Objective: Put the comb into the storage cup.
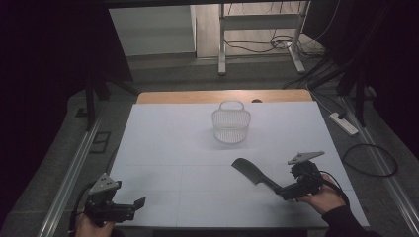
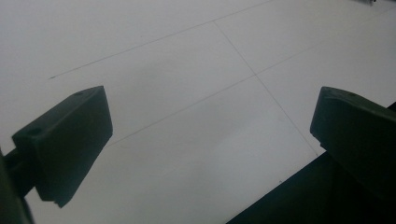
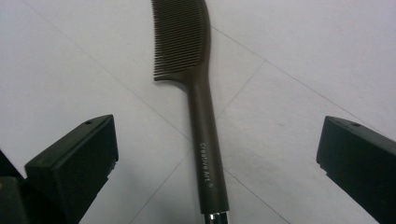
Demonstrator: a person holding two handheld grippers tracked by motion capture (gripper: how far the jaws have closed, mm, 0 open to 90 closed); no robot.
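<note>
From the high view, a white table (image 1: 197, 163) holds a pale wire basket (image 1: 230, 122) toward its far edge. A dark comb (image 1: 254, 174) lies flat on the table, nearer the person than the basket and a little to its right, its toothed head pointing toward the basket. The right gripper (image 1: 286, 191) sits at the comb's handle end, held in a hand. The left gripper (image 1: 140, 202) rests well to the basket's left, at the table's near edge.

In the left gripper view, that gripper's jaws stand wide apart over bare table surface (image 2: 196, 93).

In the right gripper view, the right gripper (image 3: 217, 154) has its jaws spread wide. The comb (image 3: 198, 93) lies between them, its handle touching neither jaw, teeth pointing away.
</note>
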